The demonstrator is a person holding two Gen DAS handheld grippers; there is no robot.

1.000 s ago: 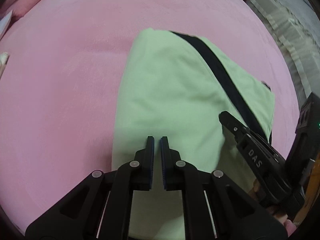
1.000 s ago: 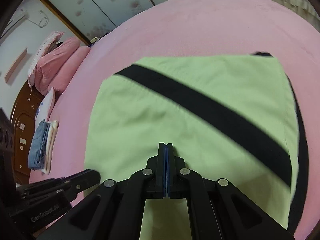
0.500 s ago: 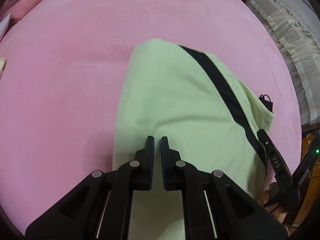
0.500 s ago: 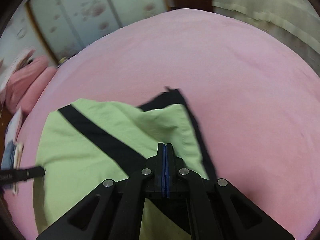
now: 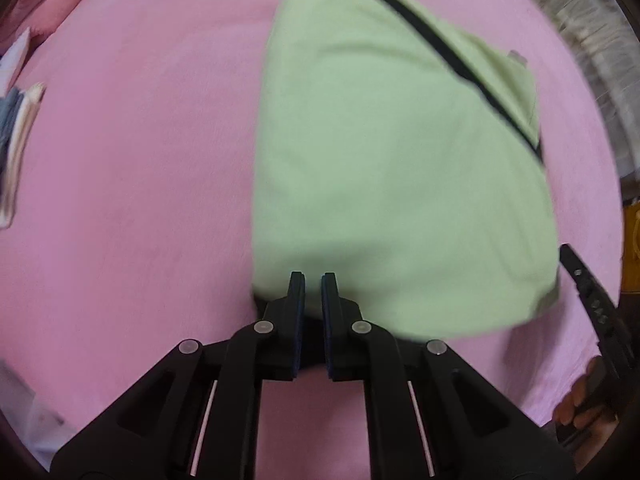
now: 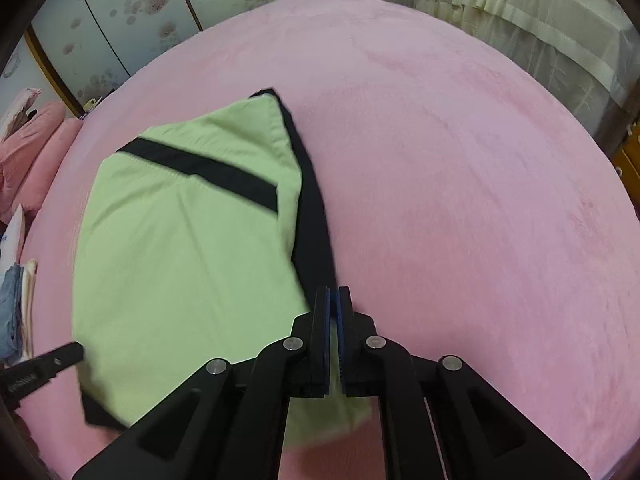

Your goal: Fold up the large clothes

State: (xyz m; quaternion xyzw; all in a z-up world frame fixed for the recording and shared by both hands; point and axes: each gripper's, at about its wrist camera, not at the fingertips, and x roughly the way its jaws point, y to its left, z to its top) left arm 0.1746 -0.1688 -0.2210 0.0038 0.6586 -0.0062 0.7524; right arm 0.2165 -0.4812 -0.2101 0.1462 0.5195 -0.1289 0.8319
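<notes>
Along the left edge of the left wrist view a stack of folded clothes [image 5: 16, 140] has come into sight that was barely there a second ago. The light-green garment [image 5: 392, 160] with its black stripe [image 5: 460, 60] used to run on under the tool to the bottom of the picture. Now its near edge ends right at the tips of the left gripper [image 5: 313, 280], and bare pink bed cover [image 5: 140, 160] shows below. That gripper's jaws stand at the same narrow slit as before. A dark fold sits low between them, and it cannot be told whether they pinch it. At the right edge, fingers of the person's right hand [image 5: 580, 404] show. In the right wrist view the garment filled the frame a second ago. It now lies on the bed to the left, folded, with a black layer along its right side. The right gripper [image 6: 333, 294] is over that black edge at the garment's near right corner. Its pads, pressed together earlier, now show a hairline gap with nothing visible in it.
</notes>
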